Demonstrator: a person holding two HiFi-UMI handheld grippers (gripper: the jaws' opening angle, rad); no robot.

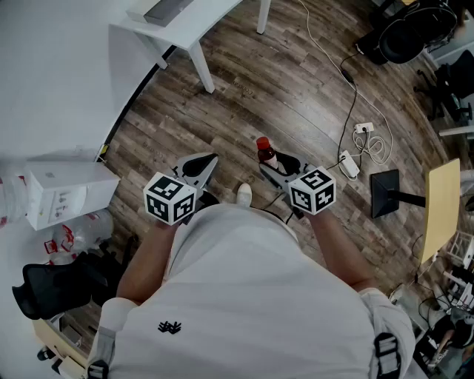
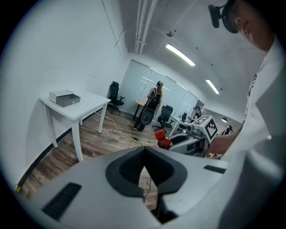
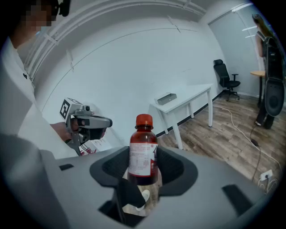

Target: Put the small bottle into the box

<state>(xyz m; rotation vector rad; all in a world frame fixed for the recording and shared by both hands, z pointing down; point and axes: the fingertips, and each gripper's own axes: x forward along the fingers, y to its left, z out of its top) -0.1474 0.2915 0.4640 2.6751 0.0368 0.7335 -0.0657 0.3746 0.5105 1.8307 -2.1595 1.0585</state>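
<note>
A small brown bottle [image 3: 144, 152] with a red cap and a white label stands upright between the jaws of my right gripper [image 3: 143, 167], which is shut on it. In the head view, the bottle [image 1: 265, 153] pokes out in front of the right gripper [image 1: 278, 164], held in the air over the wooden floor. My left gripper [image 1: 198, 164] is beside it, its jaws together and empty [image 2: 144, 165]. From the left gripper view, the bottle [image 2: 163, 137] shows off to the right. A white carton box [image 1: 70, 192] lies on a white surface at the far left.
A white table [image 1: 185, 22] with a grey case [image 2: 65, 97] stands ahead by the wall. Cables and a power strip [image 1: 348, 163] lie on the floor to the right, beside a black stand [image 1: 385, 194]. Office chairs [image 1: 404, 33] are further off. A black chair [image 1: 52, 285] is at lower left.
</note>
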